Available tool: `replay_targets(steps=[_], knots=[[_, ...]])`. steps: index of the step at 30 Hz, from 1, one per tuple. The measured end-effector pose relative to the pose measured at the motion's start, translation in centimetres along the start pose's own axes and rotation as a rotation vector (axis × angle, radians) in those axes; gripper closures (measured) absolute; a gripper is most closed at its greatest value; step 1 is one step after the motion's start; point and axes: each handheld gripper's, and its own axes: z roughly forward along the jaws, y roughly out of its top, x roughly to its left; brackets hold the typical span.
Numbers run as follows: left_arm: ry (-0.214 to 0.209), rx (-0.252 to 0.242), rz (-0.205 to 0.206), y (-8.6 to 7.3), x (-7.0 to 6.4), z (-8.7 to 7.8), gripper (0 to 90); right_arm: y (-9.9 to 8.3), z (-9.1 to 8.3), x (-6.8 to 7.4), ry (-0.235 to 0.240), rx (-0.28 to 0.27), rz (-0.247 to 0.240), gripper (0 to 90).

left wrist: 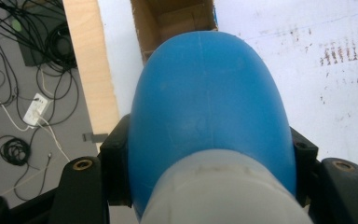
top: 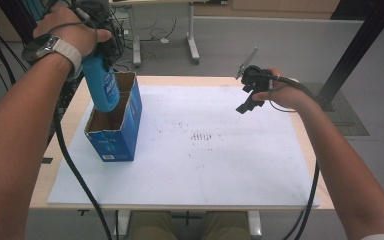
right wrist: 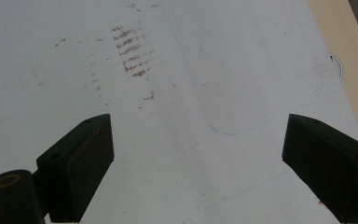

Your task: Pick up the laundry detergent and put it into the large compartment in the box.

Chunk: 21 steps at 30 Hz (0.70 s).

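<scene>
My left gripper (top: 101, 46) is shut on a blue plastic bottle (top: 101, 82), held bottom-down over the open top of a blue cardboard box (top: 115, 137) at the table's left. The bottle's lower end is level with the box's rim near its inner divider. In the left gripper view the blue bottle (left wrist: 209, 107) sits clamped between the black jaws, its white neck (left wrist: 223, 196) nearest the camera, with the brown inside of the box (left wrist: 172, 21) beyond. My right gripper (top: 246, 101) hangs open over the white sheet (top: 205, 165) at the far right. Nothing lies between its fingers (right wrist: 81, 163).
The white sheet carries brown smudges (right wrist: 130, 51) near its middle and faint pen outlines. The wooden table edge (right wrist: 349, 56) lies to the right of the sheet. Cables (left wrist: 23, 93) and a power strip cover the floor left of the table. Another table's legs (top: 192, 45) stand behind.
</scene>
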Motion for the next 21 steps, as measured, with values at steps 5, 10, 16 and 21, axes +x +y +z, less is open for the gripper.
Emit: replay_targets(steps=[5,10,16,21], knots=[[0.004,0.003,0.0,0.0,0.1,0.7,37.8,-0.1,0.0,0.0,0.0,0.007,0.001,8.8],[0.0,0.004,-0.003,0.0,0.1,1.2,37.8,-0.2,0.0,0.0,-0.001,0.007,0.003,8.8],[-0.002,0.01,-0.005,0.0,0.2,1.9,37.8,-0.3,0.1,0.0,0.0,0.01,0.005,8.8],[-0.003,0.012,-0.007,-0.1,0.3,2.9,37.8,-0.5,0.0,0.0,0.001,0.01,0.011,8.8]])
